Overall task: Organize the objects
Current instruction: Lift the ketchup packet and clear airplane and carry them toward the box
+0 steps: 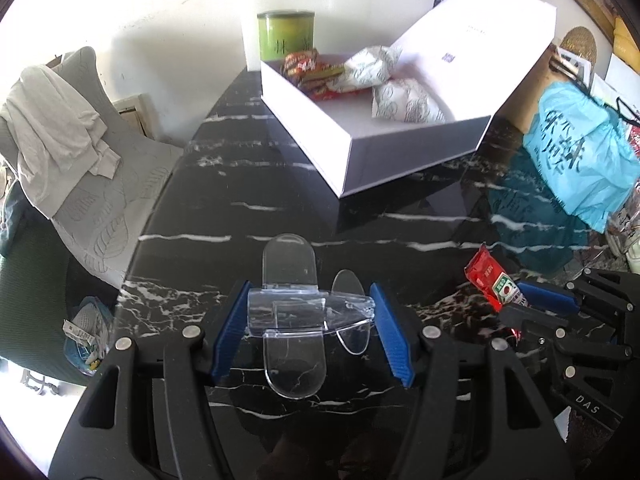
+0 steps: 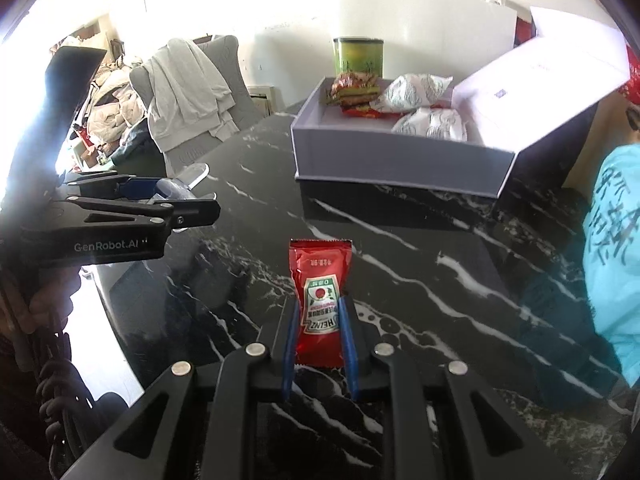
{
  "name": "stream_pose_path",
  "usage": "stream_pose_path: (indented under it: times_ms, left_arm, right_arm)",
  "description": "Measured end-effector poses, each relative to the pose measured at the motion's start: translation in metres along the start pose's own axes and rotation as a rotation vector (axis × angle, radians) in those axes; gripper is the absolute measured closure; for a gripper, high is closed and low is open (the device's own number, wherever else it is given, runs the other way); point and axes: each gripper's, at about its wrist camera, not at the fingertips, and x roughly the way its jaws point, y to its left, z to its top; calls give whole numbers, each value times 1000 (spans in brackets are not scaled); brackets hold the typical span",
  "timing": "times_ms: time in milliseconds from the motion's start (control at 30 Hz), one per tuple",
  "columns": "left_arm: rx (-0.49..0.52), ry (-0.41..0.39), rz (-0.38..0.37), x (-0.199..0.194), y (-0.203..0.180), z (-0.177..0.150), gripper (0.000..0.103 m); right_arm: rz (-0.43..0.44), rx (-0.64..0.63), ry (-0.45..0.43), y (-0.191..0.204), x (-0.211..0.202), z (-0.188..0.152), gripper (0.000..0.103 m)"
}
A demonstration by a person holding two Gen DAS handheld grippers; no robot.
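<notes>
My left gripper [image 1: 306, 312] is shut on a clear plastic piece [image 1: 294, 312] with rounded tabs, held just above the black marble table [image 1: 240, 184]. My right gripper [image 2: 319, 324] is shut on a red Heinz ketchup packet [image 2: 320, 292]; the packet also shows in the left wrist view [image 1: 494, 280] at the right. An open white box [image 1: 400, 152] stands at the back of the table and holds white wrapped packets [image 1: 404, 100] and red snack packs [image 1: 308, 68]. The left gripper also shows in the right wrist view [image 2: 160, 200] at the left.
A green tin [image 1: 285, 34] stands behind the box. The box lid [image 1: 480, 36] leans open to the right. A blue plastic bag [image 1: 576, 152] lies at the table's right. A grey chair with a draped cloth [image 1: 56, 128] stands left of the table.
</notes>
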Motion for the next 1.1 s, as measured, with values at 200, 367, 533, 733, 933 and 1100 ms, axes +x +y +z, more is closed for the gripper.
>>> stream_pose_path:
  times_ms: [200,367,533,733,933,1100]
  left_arm:
    - [15,-26,-23,-18,-7,15,44]
    - [40,-52,-39,-32,-17,31,44]
    - [62,-85,-53,-45,-24,45,44]
    - [71,-96,-51,-49,-30,58,44]
    - [77,-103,-42,-51,-32,68,44]
    - [84,-99,-40,-46,-32,78,44]
  right_arm:
    - [2,-20,-37,3,-26,13,84]
    - [3,-20,-53,0,-40,23,84]
    - [7,-22,-73,-4,-53,31,84]
    - [19,-16,-80,-8,-62,39,84]
    - [32,-28,-82,-9,-63,48,84]
    - [38,-30,-83,-16,-58,58,84]
